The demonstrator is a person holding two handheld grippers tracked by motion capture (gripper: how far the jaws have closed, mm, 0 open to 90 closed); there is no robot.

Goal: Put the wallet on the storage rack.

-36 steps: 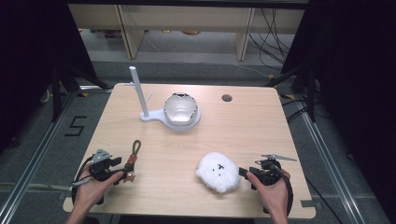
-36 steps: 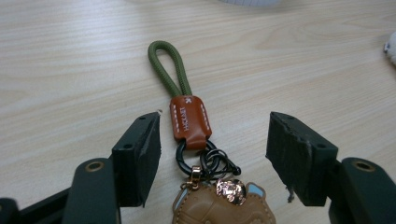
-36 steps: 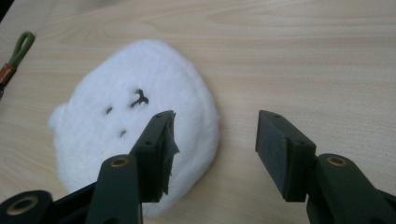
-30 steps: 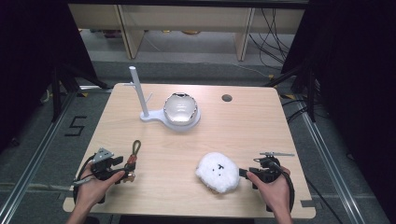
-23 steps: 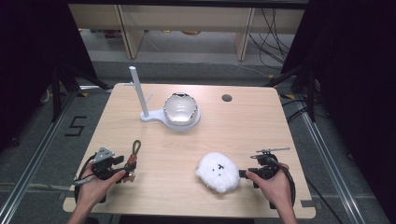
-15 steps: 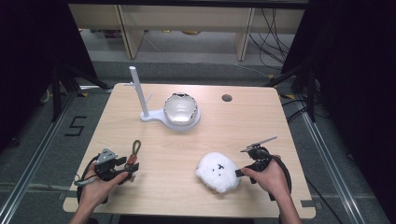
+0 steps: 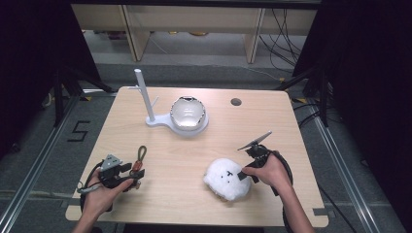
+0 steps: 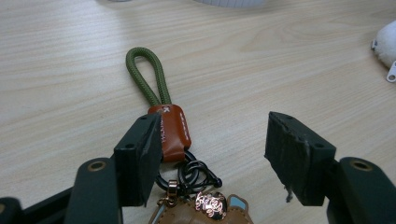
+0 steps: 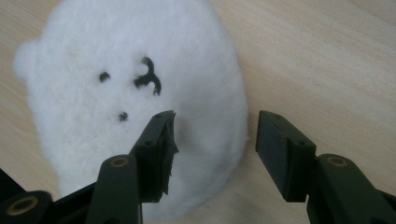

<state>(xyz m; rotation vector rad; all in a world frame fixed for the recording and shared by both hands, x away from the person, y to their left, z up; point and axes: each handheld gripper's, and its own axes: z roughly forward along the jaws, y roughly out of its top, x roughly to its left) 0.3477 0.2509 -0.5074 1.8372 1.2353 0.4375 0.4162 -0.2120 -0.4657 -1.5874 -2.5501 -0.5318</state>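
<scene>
Right gripper view: jaws just opened wide at white plush [image 9: 130, 93]; left jaws wide, keychain [image 8: 173, 130] between.

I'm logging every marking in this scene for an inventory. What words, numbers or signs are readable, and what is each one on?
"5": dark number on the floor left of the table.
Brown leather tab of the key ring, beside the green cord loop: pale stamped lettering, too small and turned on edge to read.
Metal charm on the key ring: ornate raised shapes, not legible.
White plush: a stitched face, no text.
</scene>
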